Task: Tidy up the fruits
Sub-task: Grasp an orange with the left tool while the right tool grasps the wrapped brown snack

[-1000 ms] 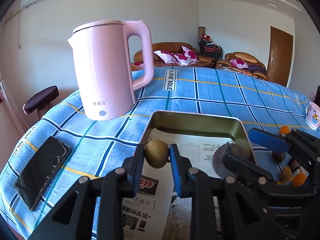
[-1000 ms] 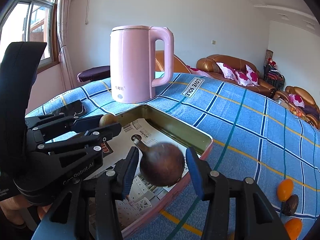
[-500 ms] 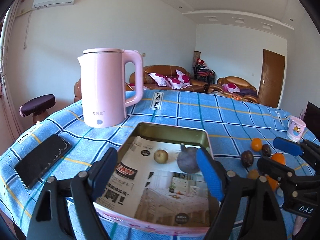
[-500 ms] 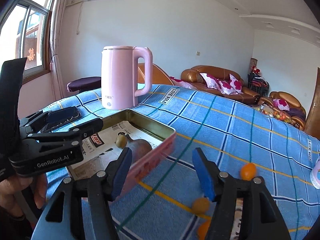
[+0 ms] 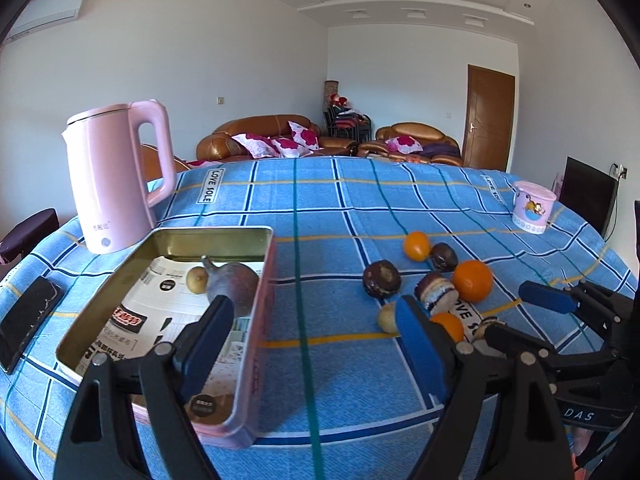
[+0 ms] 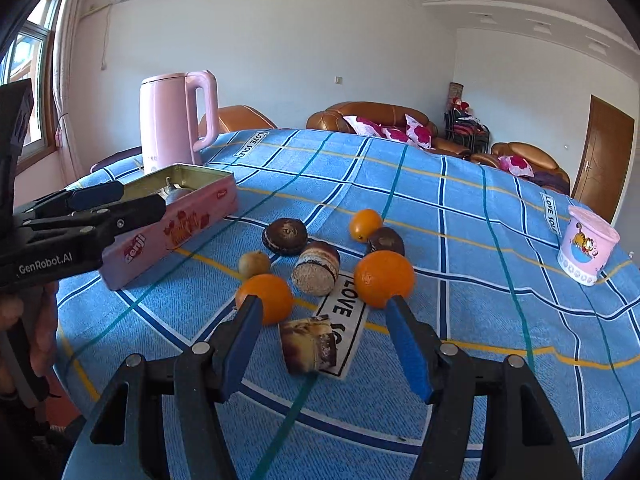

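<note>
The pink tin tray (image 5: 208, 233) holds a small yellow-brown fruit (image 5: 197, 280) and a dark purple fruit (image 5: 236, 285). My left gripper (image 5: 310, 320) is open and empty, hovering over the tray's right wall and the cloth beside it. To the right lie loose oranges (image 6: 266, 298) (image 6: 384, 278) (image 6: 365, 224) and a small brown fruit (image 6: 254, 264). My right gripper (image 6: 322, 312) is open above the cloth, one fingertip close to each near orange, gripping nothing. A cake piece (image 6: 308, 344) lies on the cloth below its gap.
A pink kettle (image 5: 116, 184) stands behind the tray and a black phone (image 5: 24, 320) lies at the left table edge. Chocolate pastries (image 6: 285, 236) (image 6: 318, 268) (image 6: 386, 240) sit among the oranges. A pink cup (image 6: 586, 246) stands far right.
The left gripper let go of the small yellow-brown fruit and the right let go of the purple fruit; both now lie in the tray. Both grippers opened, drew back and swung right toward the loose fruit.
</note>
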The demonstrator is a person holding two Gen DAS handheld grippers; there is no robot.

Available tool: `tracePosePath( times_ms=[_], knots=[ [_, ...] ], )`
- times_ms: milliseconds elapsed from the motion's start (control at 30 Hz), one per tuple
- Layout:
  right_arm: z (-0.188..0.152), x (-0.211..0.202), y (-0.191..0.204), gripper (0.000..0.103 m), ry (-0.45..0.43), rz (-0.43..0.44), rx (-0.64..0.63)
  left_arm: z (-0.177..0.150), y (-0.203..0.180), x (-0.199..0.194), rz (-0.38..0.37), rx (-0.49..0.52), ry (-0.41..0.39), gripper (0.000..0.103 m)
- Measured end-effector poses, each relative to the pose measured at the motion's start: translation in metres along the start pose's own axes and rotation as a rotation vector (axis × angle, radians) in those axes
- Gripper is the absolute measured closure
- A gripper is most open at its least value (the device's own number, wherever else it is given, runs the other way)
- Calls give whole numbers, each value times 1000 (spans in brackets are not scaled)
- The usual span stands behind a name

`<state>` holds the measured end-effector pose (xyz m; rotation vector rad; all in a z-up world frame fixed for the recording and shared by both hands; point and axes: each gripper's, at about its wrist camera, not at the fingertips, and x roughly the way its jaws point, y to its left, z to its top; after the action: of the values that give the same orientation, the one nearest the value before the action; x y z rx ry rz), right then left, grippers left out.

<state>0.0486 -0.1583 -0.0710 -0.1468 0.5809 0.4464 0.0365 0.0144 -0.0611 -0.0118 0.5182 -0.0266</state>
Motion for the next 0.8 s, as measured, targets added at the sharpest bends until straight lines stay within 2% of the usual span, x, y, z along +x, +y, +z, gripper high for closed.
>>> tracePosePath(
  times_ms=[233, 300, 367, 500, 600, 667, 800],
  knots=[
    [-2, 17, 0, 40, 110, 37, -12, 1, -15, 7, -26, 25, 26, 18],
    [-4, 22, -1, 61, 150, 67, -7, 0, -19, 7, -31, 38, 29, 18],
    [-5, 22, -1, 70, 152, 74, -7, 0, -22, 8, -38, 47, 33, 18],
    [-6, 13, -9, 71, 103, 66, 26, 0, -31, 12, -74, 55, 54, 18],
    [-4, 8, -23, 71, 66, -20, 62, 0, -41, 17, -103, 73, 77, 19],
    [-3, 8, -31, 71, 59, -74, 68, 1, -49, 21, -119, 87, 96, 24],
    [-1, 11, -47, 71, 63, -44, 134, 0, -64, 34, -174, 108, 161, 33]
  ],
)
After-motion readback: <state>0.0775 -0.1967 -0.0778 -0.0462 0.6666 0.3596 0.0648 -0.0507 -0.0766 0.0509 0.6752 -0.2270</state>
